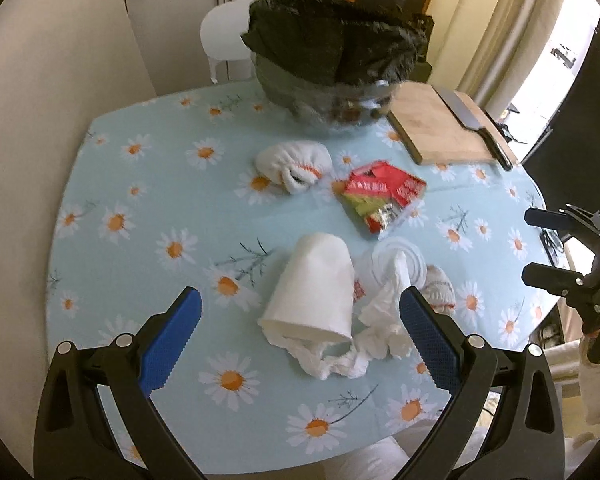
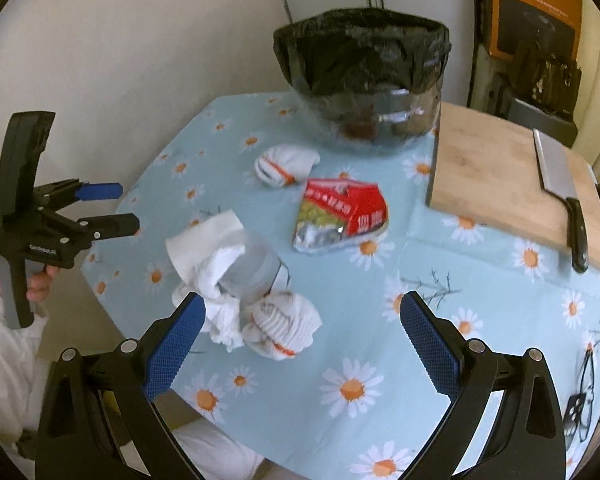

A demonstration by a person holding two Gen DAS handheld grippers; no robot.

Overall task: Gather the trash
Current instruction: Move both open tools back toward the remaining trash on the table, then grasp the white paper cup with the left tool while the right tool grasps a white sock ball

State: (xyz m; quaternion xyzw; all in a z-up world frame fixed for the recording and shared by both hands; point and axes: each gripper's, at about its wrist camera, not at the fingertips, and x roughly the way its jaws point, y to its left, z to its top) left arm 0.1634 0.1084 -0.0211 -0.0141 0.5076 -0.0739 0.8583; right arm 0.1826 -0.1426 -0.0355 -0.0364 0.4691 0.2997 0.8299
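daisy-print tablecloth [image 1: 148, 184] against cream wall [image 1: 60, 60]; lined bin [image 1: 336, 64] at back, cleaver [image 2: 556, 184] on cutting board [image 2: 488, 172]. left gripper [image 1: 300, 332] and right gripper [image 2: 300, 340] spread wide, holding nothing, above tipped cup [image 1: 312, 292], tissue [image 1: 376, 332], snack wrapper [image 2: 340, 216].

Materials rundown from where I'm holding things: the worktop [image 1: 140, 184] has a smooth daisy-print cover with a slight sheen, looks like wipeable plastic or oilcloth. The bin [image 2: 364, 92] is clear glossy plastic lined with a crinkly black plastic bag [image 2: 360, 48]. The snack wrapper [image 2: 340, 216] is shiny foil, silver inside, glossy red print outside. The tissue [image 1: 380, 320] is soft, crumpled matt paper, the cup [image 1: 312, 292] matt white. Both rolled socks [image 1: 292, 164] are ribbed knit cloth. The cutting board [image 2: 500, 176] is matt pale wood, the cleaver [image 2: 556, 172] brushed metal with a black handle. My hand-held gripper [image 1: 300, 332] is matt black plastic with textured blue pads.
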